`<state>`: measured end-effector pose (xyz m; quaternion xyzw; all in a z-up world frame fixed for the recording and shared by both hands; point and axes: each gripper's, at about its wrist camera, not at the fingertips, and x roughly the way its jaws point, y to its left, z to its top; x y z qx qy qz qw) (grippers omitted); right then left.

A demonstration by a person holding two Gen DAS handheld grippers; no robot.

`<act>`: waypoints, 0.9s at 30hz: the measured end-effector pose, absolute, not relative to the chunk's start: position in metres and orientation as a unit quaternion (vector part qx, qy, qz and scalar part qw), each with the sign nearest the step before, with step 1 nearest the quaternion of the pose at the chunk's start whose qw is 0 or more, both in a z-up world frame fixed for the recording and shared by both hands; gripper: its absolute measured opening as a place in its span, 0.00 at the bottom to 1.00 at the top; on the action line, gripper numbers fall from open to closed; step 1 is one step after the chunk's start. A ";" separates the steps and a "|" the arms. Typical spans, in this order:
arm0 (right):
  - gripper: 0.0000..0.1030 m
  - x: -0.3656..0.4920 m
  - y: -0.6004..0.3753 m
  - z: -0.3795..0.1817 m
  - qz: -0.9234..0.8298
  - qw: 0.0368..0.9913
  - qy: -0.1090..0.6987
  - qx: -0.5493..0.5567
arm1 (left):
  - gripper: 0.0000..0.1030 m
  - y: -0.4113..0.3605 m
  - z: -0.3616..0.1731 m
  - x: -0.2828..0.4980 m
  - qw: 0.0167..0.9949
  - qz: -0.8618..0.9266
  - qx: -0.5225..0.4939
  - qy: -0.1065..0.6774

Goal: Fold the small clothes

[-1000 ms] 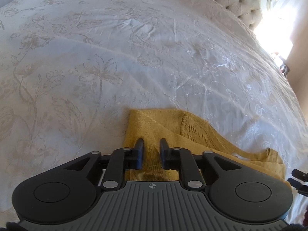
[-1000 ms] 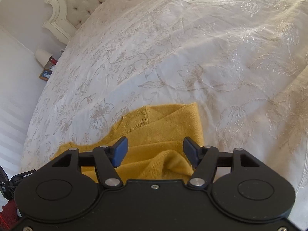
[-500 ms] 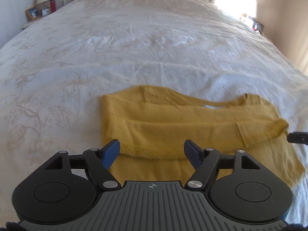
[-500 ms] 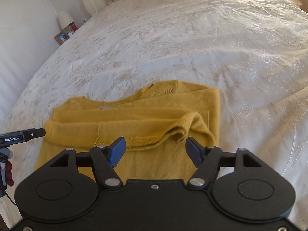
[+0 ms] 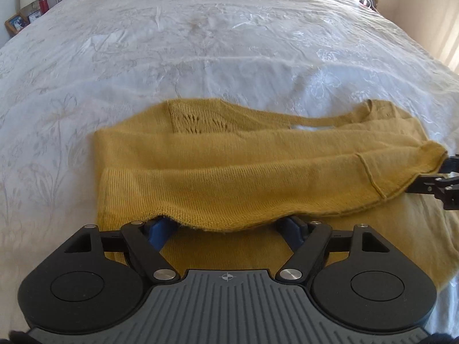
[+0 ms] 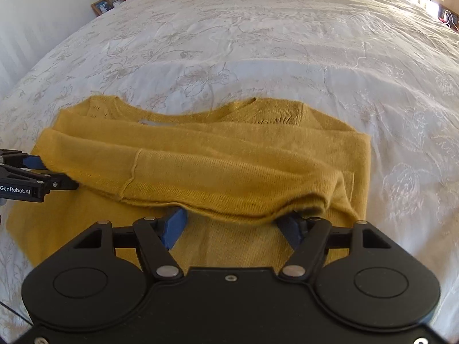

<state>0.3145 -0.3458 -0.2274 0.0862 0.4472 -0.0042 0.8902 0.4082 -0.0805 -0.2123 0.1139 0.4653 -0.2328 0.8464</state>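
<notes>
Left gripper and right gripper are observed spread apart, holding nothing. Yellow sweater lies mid-frame on bedspread, sleeves folded across; further folding is judged outstanding.

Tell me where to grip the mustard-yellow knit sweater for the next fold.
Grip the mustard-yellow knit sweater at the raised folded-over edge nearest the cameras, approaching from the near side: that lip stands proud of the layer beneath, between each open gripper's fingers.
</notes>
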 end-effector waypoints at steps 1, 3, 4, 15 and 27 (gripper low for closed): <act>0.70 0.322 -0.352 -0.227 -0.009 0.891 0.445 0.091 | 0.73 -0.083 -0.211 0.418 0.848 -0.233 0.114 0.462; 0.70 0.336 -0.364 -0.227 -0.022 0.892 0.440 0.099 | 0.73 -0.084 -0.209 0.440 0.852 -0.228 0.110 0.458; 0.71 0.341 -0.370 -0.227 -0.029 0.892 0.439 0.102 | 0.73 -0.085 -0.208 0.450 0.854 -0.223 0.107 0.457; 0.71 0.328 -0.416 -0.204 -0.091 0.890 0.405 0.191 | 0.74 -0.076 -0.174 0.471 0.874 -0.202 0.094 0.432; 0.74 0.254 -0.351 -0.204 -0.025 0.875 0.463 0.136 | 0.74 -0.075 -0.202 0.341 0.820 -0.260 0.149 0.488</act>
